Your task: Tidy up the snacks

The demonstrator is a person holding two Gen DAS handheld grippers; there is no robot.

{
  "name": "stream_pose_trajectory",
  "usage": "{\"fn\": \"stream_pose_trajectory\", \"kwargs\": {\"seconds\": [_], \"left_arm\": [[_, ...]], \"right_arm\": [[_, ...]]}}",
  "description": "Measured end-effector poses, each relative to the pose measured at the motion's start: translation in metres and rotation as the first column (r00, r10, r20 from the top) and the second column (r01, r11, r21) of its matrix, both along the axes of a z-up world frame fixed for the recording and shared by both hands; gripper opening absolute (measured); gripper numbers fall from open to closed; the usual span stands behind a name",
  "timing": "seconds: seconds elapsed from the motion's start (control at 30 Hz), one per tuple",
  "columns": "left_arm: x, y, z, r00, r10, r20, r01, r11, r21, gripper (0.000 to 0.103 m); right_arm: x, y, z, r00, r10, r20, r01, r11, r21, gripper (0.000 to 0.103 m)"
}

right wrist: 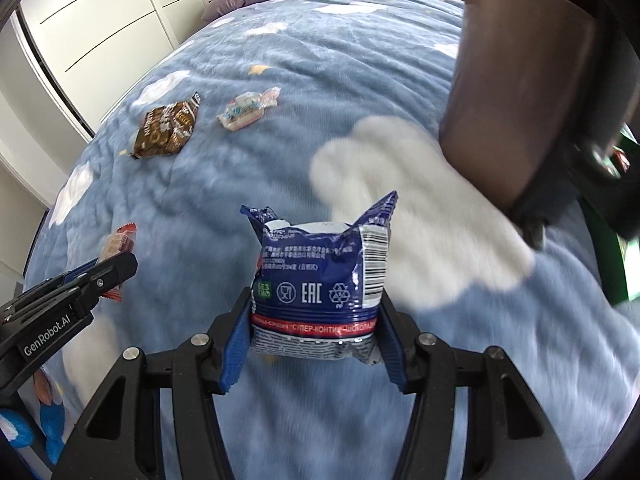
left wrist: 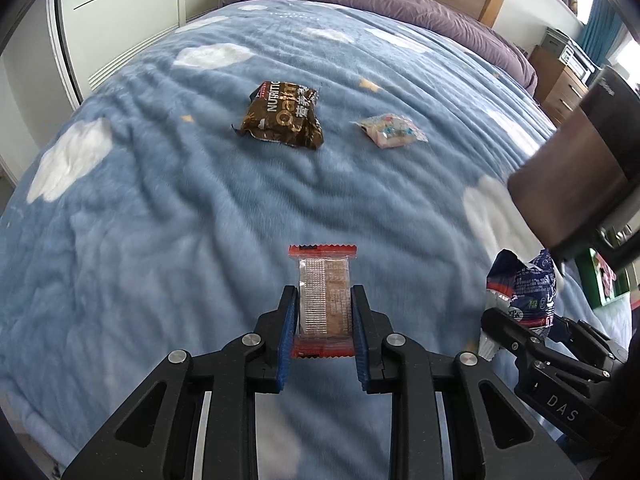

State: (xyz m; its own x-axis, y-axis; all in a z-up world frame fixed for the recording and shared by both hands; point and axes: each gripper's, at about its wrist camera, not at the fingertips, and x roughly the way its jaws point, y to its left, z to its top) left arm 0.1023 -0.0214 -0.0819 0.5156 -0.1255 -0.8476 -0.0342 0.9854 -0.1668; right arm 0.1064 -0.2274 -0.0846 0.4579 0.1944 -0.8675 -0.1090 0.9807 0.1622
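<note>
A small red-edged wafer packet is clamped between the blue pads of the left tool, lifted above the cloud-print blue blanket. The right tool grips a dark blue snack bag by its sides, also held above the bed. Farther off on the blanket lie a brown oat-snack packet and, just beside it, a pale pink wrapped sweet. A brown box stands at the right.

Both wrist views angled steeply down, close over shared blue blanket.
</note>
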Motion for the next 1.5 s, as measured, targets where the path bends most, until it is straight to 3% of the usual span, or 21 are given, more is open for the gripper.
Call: {"fn": "stream_pose_trajectory", "kwargs": {"seconds": [0.63, 1.03, 1.33, 1.5], "left_arm": [[-0.075, -0.017, 0.059, 0.989, -0.064, 0.131, 0.056, 0.996, 0.064, 0.022], [-0.108, -0.051, 0.083, 0.972, -0.148, 0.182, 0.128, 0.985, 0.119, 0.022], [-0.123, -0.109, 0.075, 0.950, -0.275, 0.147, 0.251, 0.954, 0.161, 0.022], [-0.130, -0.149, 0.069, 0.926, -0.358, 0.118, 0.334, 0.924, 0.185, 0.022]], "right_arm": [[-0.081, -0.005, 0.059, 0.995, -0.010, 0.101, 0.011, 1.000, -0.006, 0.080], [-0.124, -0.037, 0.077, 0.986, -0.071, 0.150, 0.068, 0.997, 0.023, 0.080], [-0.147, -0.090, 0.074, 0.973, -0.167, 0.157, 0.162, 0.986, 0.046, 0.080], [-0.157, -0.129, 0.075, 0.956, -0.236, 0.175, 0.230, 0.972, 0.053, 0.080]]}}
